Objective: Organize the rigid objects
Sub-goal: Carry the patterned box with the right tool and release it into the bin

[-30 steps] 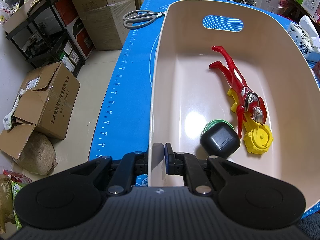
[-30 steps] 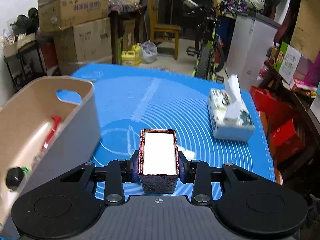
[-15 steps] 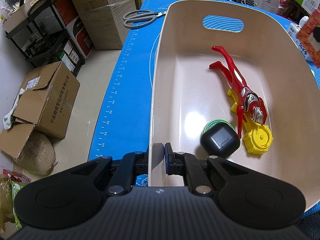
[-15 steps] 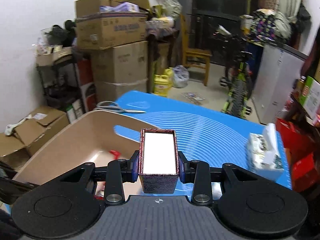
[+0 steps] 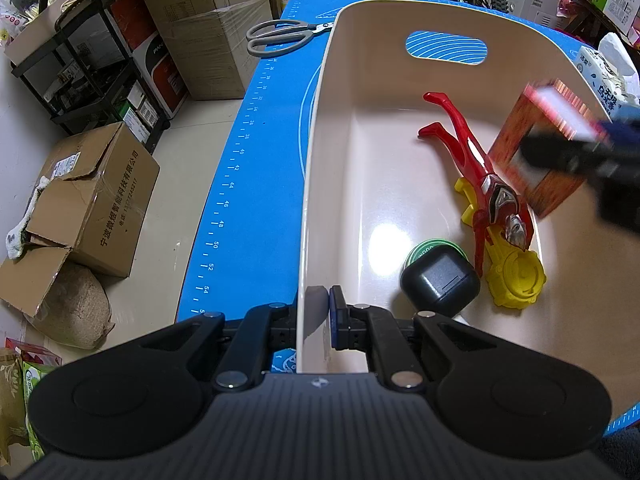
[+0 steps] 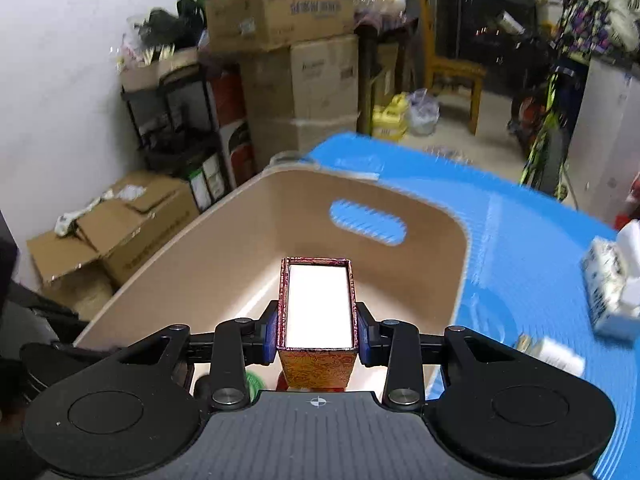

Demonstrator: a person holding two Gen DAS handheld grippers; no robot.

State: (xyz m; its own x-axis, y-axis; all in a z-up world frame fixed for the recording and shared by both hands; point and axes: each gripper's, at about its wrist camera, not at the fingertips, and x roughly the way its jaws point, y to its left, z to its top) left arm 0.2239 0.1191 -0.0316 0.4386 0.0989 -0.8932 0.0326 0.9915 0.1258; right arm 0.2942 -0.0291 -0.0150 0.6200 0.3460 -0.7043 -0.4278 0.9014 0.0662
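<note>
The left gripper (image 5: 320,322) sits at six o'clock, its jaws closed on the near left wall of the beige bin (image 5: 316,184), which rests on a blue mat (image 5: 256,184). Inside the bin, a red figure (image 5: 472,168) lies diagonally over a yellow toy (image 5: 516,280), and a black case (image 5: 440,280) sits on a green disc (image 5: 420,250) just left of them. At three o'clock, the blurred right gripper (image 5: 576,148) holds a patterned red box (image 5: 532,152) above the bin's right side. Grey scissors (image 5: 276,36) lie on the mat at eleven o'clock.

Left gripper (image 5: 324,316) clamped tight; right gripper (image 6: 318,334) closed, grasping, held aloft.
</note>
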